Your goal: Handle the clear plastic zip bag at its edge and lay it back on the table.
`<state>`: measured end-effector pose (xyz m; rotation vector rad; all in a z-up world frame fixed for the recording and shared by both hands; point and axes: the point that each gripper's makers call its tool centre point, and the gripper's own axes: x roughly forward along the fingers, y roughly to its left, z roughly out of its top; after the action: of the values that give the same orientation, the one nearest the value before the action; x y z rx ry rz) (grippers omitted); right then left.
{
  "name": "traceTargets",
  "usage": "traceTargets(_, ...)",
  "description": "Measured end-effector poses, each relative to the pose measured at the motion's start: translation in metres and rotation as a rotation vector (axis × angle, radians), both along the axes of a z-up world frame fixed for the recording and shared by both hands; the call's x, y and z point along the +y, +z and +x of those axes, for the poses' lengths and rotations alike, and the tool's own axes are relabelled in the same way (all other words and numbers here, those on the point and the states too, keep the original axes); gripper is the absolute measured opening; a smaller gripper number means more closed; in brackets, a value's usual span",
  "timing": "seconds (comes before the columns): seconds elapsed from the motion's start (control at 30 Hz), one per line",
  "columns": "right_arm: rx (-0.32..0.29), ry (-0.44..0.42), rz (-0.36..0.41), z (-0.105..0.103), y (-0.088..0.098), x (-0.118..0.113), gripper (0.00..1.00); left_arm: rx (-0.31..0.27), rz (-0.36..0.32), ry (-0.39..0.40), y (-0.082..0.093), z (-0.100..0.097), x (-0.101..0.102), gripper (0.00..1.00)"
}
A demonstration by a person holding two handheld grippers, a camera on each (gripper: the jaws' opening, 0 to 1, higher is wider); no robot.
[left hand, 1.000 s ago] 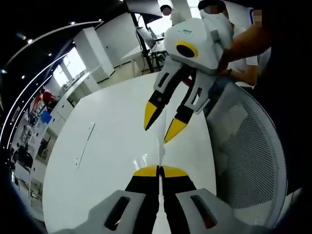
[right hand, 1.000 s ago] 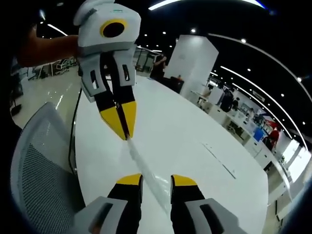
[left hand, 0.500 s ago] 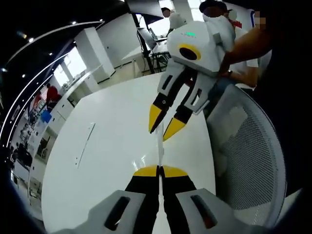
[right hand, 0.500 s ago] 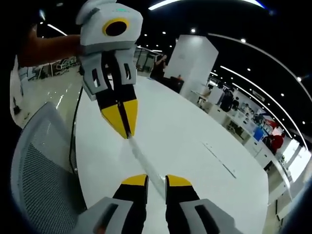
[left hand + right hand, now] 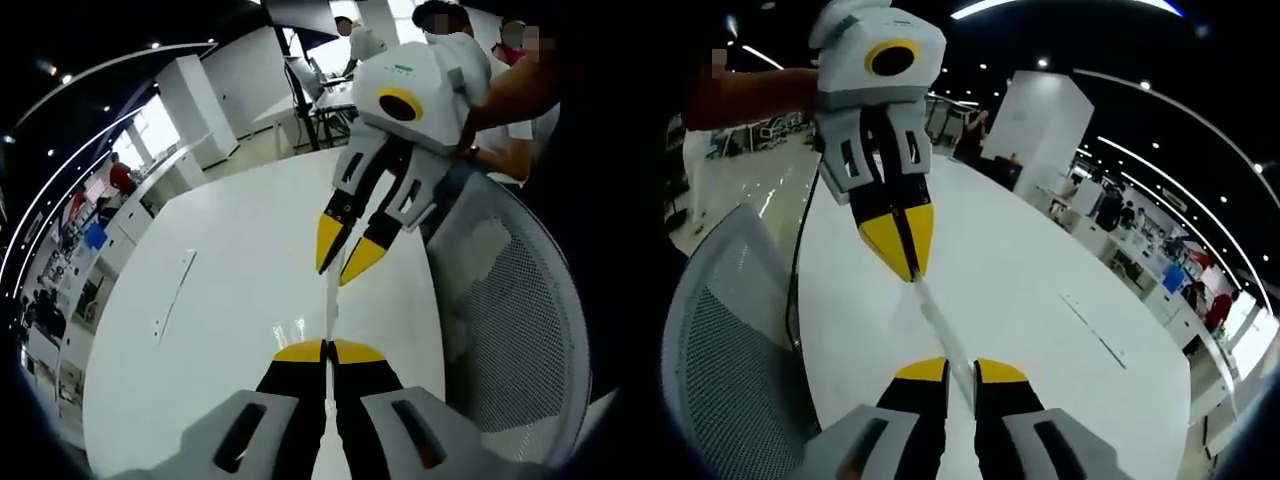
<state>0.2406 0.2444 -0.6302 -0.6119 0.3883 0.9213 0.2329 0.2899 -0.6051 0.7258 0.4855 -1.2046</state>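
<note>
Left tool point(image 5: 329, 350) gripped the zip bag point(image 5: 329, 300); right tool point(image 5: 950, 370) nearly shut — lowering evenly onto the bench point(image 5: 230, 290) seemed wise.

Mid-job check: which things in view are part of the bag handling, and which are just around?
In the job:
- clear zip bag, seen edge-on, stretched between the claws
- left claw, shut on the bag's edge
- right claw, nearly closed around the other edge
- white table

Just around:
- mesh chair
- thin strip lying on the table
- people in the background
</note>
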Motion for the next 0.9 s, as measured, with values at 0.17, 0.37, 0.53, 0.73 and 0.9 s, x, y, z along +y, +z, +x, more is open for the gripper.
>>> traceTargets(0.17,-0.005,0.015,-0.006,-0.003,0.001,0.003,0.02,-0.010,-0.001,0.009,-0.001,0.004,0.003,0.00)
traceTargets(0.37,-0.007,0.050,-0.023,-0.009,0.001,0.007,0.00,-0.029,-0.002,0.010,-0.001,0.007,0.007,0.00)
traceTargets(0.53,0.000,0.071,-0.029,-0.013,0.000,0.009,0.00,-0.067,-0.012,-0.001,0.002,0.010,0.007,0.07)
traceTargets(0.73,0.015,0.090,-0.040,-0.016,-0.003,0.010,0.00,-0.109,-0.026,-0.025,0.008,0.010,0.005,0.20)
traceTargets(0.9,0.020,0.094,-0.041,-0.016,-0.004,0.011,0.00,-0.125,-0.028,-0.032,0.012,0.011,0.008,0.24)
